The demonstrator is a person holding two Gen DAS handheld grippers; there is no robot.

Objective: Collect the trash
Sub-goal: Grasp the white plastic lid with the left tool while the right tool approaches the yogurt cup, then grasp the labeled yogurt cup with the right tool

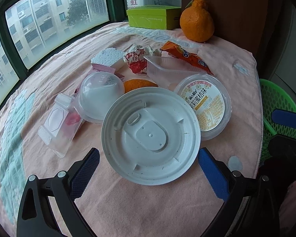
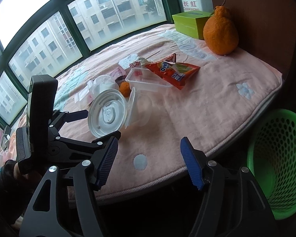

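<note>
A pile of trash lies on the pink cloth: a white round lid (image 1: 151, 136) in front, a labelled clear cup (image 1: 207, 106), a clear dome cup (image 1: 99, 96), a clear tray (image 1: 167, 69), an orange snack bag (image 1: 187, 57), a flat blister pack (image 1: 59, 122), a crumpled red wrapper (image 1: 138, 59) and orange peel (image 1: 138, 84). My left gripper (image 1: 148, 169) is open with its fingers either side of the white lid (image 2: 107, 115). My right gripper (image 2: 149, 162) is open and empty at the table's near edge, next to the green mesh basket (image 2: 276, 158).
A whole orange fruit (image 1: 197, 21) and a green box (image 1: 154, 17) stand at the back by the brown wall. A window runs along the left. The basket (image 1: 276, 102) stands below the table's right edge. A pink-white pack of cotton swabs (image 1: 106, 59) lies behind the pile.
</note>
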